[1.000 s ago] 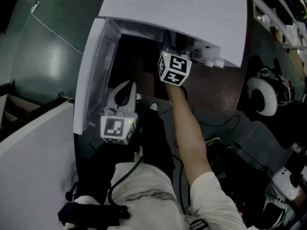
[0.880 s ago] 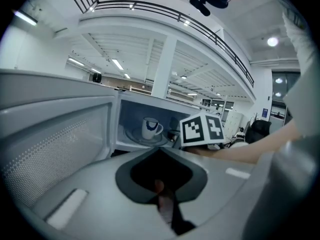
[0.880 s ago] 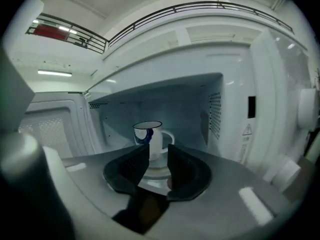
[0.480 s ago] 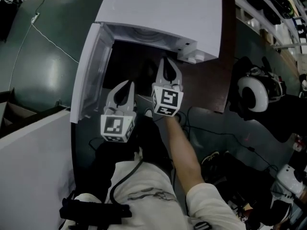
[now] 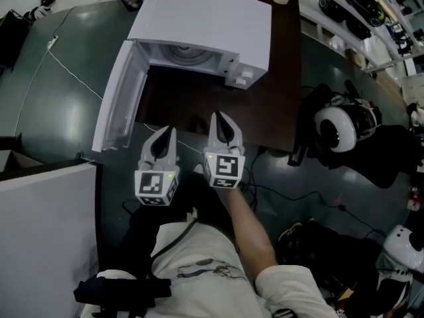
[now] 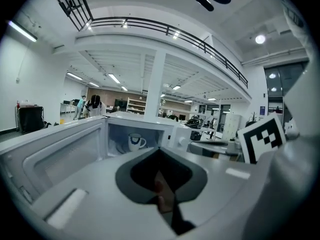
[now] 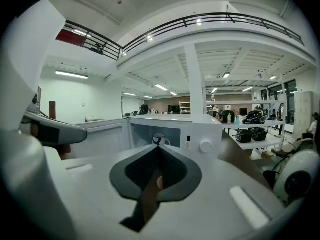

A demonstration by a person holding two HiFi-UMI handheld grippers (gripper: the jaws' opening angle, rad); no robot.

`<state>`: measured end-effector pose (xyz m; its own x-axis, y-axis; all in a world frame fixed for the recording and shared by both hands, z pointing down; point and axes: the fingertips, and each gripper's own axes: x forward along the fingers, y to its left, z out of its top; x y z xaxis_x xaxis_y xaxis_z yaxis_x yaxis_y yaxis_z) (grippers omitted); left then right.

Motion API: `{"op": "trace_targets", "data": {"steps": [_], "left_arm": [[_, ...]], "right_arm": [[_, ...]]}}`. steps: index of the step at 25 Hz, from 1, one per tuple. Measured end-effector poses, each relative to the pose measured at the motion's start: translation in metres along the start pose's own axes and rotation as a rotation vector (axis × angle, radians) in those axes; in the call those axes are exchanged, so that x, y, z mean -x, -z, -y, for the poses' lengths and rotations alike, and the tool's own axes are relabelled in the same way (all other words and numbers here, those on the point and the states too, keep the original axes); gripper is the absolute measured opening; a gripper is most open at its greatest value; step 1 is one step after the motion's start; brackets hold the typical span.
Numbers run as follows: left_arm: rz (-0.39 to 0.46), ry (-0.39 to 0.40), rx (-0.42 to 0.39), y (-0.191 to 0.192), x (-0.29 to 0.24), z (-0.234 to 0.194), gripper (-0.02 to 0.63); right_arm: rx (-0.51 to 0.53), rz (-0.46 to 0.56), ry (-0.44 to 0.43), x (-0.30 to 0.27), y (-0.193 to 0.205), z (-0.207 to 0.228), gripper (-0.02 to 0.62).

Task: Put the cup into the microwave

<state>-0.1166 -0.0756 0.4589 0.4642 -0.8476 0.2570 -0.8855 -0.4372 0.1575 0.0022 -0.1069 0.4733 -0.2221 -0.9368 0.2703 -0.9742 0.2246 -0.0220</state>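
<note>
The white microwave (image 5: 205,18) stands on a dark brown table (image 5: 285,58) with its door (image 5: 119,101) swung open to the left. A white cup with a dark rim (image 6: 134,141) stands upright inside the cavity; the right gripper view shows the cup (image 7: 159,139) too, while the head view hides it. My left gripper (image 5: 165,132) and right gripper (image 5: 220,116) hover side by side at the table's near edge, well back from the opening. Both point at the cavity with jaws together and nothing between them.
The microwave's knob panel (image 7: 205,145) is right of the cavity. A white and black round device (image 5: 338,128) and cables lie on the floor to the right. A white panel (image 5: 40,230) stands at the lower left. Shelves (image 5: 371,12) line the far right.
My right gripper has come out of the microwave cavity, back toward the person, with its jaws now closed and empty. The left gripper has also drawn back a little. The cup stays inside.
</note>
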Motion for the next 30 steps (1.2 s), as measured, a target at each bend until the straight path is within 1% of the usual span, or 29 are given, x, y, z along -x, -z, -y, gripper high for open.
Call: {"op": "trace_targets", "data": {"steps": [7,13,17,21,23,30], "left_arm": [[0.023,0.01,-0.023,-0.011,0.029,0.019,0.0],[0.04,0.057,-0.048,-0.015,0.055,0.026,0.0],[0.039,0.09,-0.068,-0.008,0.088,0.024,0.0],[0.012,0.12,-0.037,0.007,0.128,0.016,0.0],[0.012,0.129,-0.039,0.011,0.151,0.011,0.0],[0.035,0.145,-0.034,0.013,0.208,0.003,0.0]], "right_arm": [[-0.018,0.005,-0.003,0.058,-0.011,-0.005,0.0],[-0.015,0.03,0.014,0.093,-0.02,-0.024,0.0],[-0.022,0.04,0.044,0.118,-0.018,-0.048,0.0],[-0.033,0.038,0.092,0.149,-0.01,-0.073,0.0],[-0.043,0.038,0.105,0.164,-0.005,-0.088,0.0],[-0.031,0.043,0.098,0.21,-0.001,-0.135,0.0]]}}
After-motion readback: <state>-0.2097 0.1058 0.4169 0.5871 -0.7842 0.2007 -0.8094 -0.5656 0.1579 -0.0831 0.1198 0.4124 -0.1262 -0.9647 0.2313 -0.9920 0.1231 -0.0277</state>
